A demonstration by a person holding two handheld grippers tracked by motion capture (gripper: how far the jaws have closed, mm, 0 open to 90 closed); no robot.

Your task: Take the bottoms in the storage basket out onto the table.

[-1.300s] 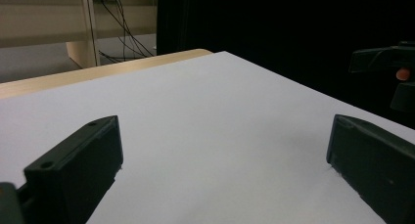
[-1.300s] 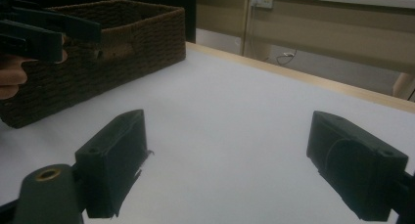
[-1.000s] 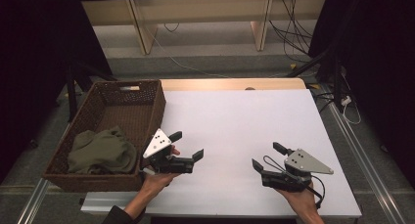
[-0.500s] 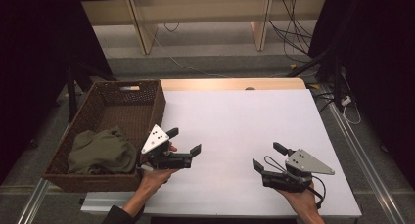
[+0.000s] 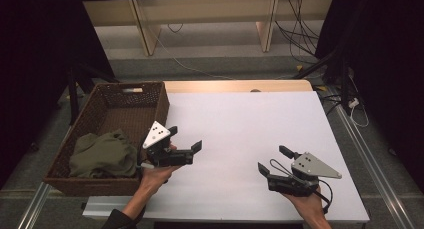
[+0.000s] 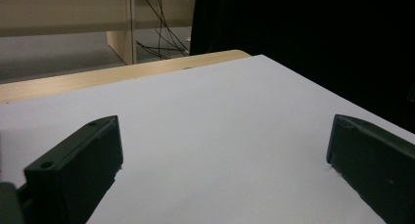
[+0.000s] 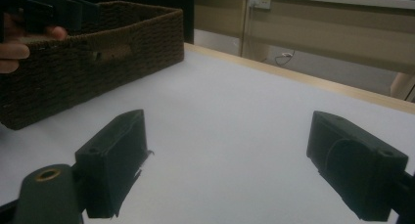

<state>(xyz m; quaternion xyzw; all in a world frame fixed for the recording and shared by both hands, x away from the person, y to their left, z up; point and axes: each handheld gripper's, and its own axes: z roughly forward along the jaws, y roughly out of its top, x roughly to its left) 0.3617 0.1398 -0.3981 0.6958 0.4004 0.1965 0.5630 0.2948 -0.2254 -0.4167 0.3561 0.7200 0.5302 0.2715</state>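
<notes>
My left gripper point(image 5: 185, 138) is held just above the white table point(image 5: 240, 119), close to the right wall of a brown wicker basket point(image 5: 132, 85). It is open, and its own view point(image 6: 225, 136) has only bare table between the jaws. Low over the table's near right part, my right gripper point(image 5: 272, 159) is open too, with nothing between its jaws point(image 7: 227, 136). An olive-green cloth point(image 5: 102, 151) lies crumpled in the near end of the basket. From the right gripper view, the basket point(image 7: 98, 62) stands at the left with the other hand point(image 7: 14, 43) beside it.
A wooden strip point(image 5: 235, 85) runs along the table's far edge. Beyond it are a grey floor with cables point(image 5: 295, 34) and wooden shelf legs point(image 5: 265, 29). Dark curtains close both sides. Metal rails point(image 5: 360, 139) flank the table.
My left gripper has shifted slightly up and toward the basket. The right gripper has hardly moved. Both stay open.
</notes>
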